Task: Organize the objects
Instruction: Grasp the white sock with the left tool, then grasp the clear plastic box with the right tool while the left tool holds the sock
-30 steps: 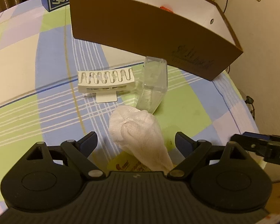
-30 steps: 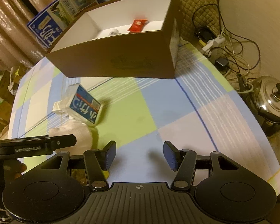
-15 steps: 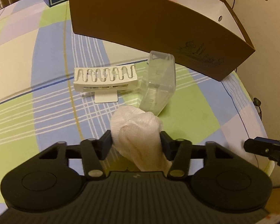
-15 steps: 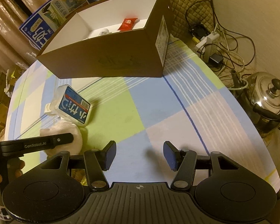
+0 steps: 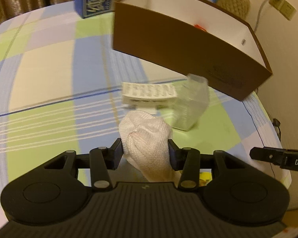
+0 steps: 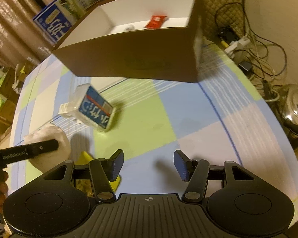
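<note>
Left gripper [image 5: 145,148] was clenched on a white mesh cloth bundle [image 5: 147,136], both pads pressing its sides, bundle sticking forward past the fingertips and apparently lifted off the checked tablecloth [image 5: 45,75]; grip at the fat middle likely so the soft thing wouldn't slip out. Right gripper [image 6: 148,163] had its jaws released and empty, hovering over bare blue-and-white cloth, probably waiting its turn. The brown cardboard box [image 5: 184,47] stood at the far side of the table, open top, white inside, with a red packet [image 6: 156,21] and a small pale item (too blurred to name) already on its floor, so judged the drop target. Between bundle and box lay a white slotted plastic rack [image 5: 149,94], with a clear plastic container with a blue label [image 6: 95,109] on its side just beside it; they sat in the straight path, so the bundle would need to go over them and clear the box's near wall. A yellow packet [image 6: 85,156] lay under the grippers near the table's near edge. Open room was right of the container; table edge close on the right, cables and a steel pot [image 6: 294,103] beyond it.
</note>
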The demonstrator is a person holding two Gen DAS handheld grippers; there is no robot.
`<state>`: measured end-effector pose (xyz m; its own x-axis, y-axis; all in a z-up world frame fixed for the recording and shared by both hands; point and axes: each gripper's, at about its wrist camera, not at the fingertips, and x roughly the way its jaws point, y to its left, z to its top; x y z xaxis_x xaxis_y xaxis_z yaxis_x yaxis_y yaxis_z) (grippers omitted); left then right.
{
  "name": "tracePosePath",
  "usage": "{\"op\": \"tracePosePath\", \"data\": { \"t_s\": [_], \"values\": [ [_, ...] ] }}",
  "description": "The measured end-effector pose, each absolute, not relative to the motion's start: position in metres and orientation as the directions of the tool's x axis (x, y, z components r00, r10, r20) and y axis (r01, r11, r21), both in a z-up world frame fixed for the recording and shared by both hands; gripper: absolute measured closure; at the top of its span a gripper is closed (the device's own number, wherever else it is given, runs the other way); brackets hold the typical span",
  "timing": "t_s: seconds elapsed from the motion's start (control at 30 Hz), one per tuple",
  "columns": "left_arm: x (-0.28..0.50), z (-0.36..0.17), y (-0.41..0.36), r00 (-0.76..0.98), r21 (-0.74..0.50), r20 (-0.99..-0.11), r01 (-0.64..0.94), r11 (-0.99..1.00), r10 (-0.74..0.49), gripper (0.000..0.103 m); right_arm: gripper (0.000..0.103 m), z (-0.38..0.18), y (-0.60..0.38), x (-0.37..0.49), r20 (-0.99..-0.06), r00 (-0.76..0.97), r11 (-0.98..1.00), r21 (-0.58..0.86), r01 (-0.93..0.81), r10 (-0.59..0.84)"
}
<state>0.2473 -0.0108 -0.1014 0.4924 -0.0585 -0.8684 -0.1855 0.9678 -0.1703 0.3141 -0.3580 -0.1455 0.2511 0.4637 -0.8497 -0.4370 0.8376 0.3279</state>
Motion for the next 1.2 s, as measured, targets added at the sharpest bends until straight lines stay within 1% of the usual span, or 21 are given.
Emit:
{"op": "tracePosePath", "data": {
  "t_s": [0.33,0.53,0.87,1.1,1.2],
  "values": [
    [0.221,-0.099,0.048,0.482,-0.133,-0.875,-0.33,0.935,0.046,0.062,0.05,-0.141,-0.317,0.308,-0.837,0.232,0.793,0.326,-0.515,0.495],
    [0.209,-0.098,0.078,0.47,-0.121,-0.878,-0.395,0.911,0.087,0.062,0.05,-0.135,-0.296,0.306,-0.827,0.236,0.771,0.318,-0.552,0.51],
    [0.199,-0.1,0.097,0.467,-0.124,-0.879,-0.424,0.897,0.1,0.062,0.05,-0.12,-0.254,0.304,-0.791,0.247,0.715,0.311,-0.626,0.56],
    [0.194,-0.103,0.106,0.46,-0.124,-0.881,-0.443,0.888,0.106,0.062,0.05,-0.129,-0.224,0.31,-0.803,0.307,0.741,0.231,-0.63,0.512],
    [0.192,-0.104,0.109,0.455,-0.122,-0.884,-0.448,0.886,0.109,0.062,0.05,-0.136,-0.216,0.317,-0.81,0.316,0.757,0.221,-0.615,0.494]
  ]
}}
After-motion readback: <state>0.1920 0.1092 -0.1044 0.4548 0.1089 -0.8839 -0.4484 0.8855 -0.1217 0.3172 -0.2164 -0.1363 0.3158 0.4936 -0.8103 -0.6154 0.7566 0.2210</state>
